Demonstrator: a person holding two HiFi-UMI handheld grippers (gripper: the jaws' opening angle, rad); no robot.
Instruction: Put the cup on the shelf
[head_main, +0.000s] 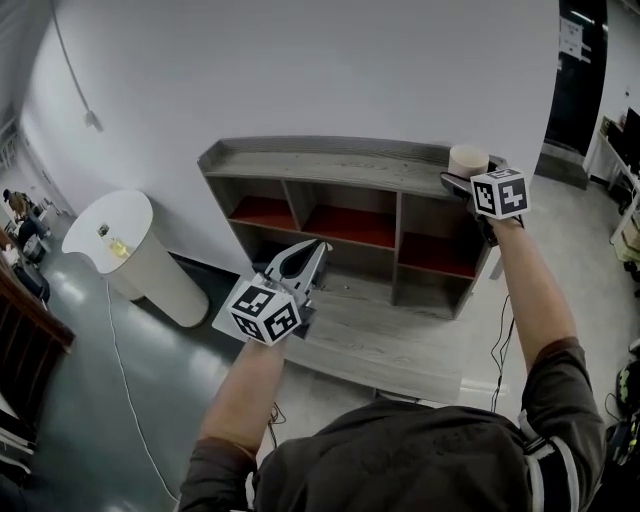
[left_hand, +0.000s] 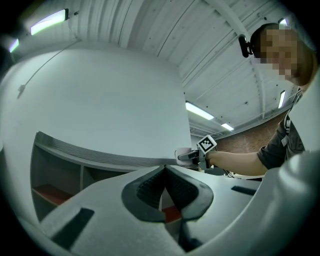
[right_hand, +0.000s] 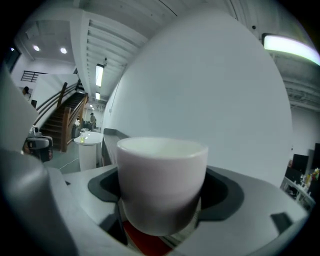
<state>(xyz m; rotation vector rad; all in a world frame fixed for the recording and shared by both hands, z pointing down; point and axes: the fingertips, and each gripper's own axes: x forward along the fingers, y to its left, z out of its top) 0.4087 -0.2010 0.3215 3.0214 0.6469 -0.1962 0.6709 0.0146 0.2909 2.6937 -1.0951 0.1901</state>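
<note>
Cup (head_main: 467, 160): one, clasped by right gripper (head_main: 459, 182) at shelf (head_main: 330, 165) top (right end).
Left gripper (head_main: 318, 246): clenched, empty.
Nearby: one round table (head_main: 110, 222).

No legible writing is being found. Square coded markers are being carried by the left gripper (head_main: 320, 244) and right gripper (head_main: 461, 179). Right of the shelf (head_main: 340, 166), a white sheet (head_main: 572, 37) is being shown, its print unreadable.

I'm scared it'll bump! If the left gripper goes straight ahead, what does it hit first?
Probably the shelf, somewhere near its middle compartments, though depth is hard to judge.
</note>
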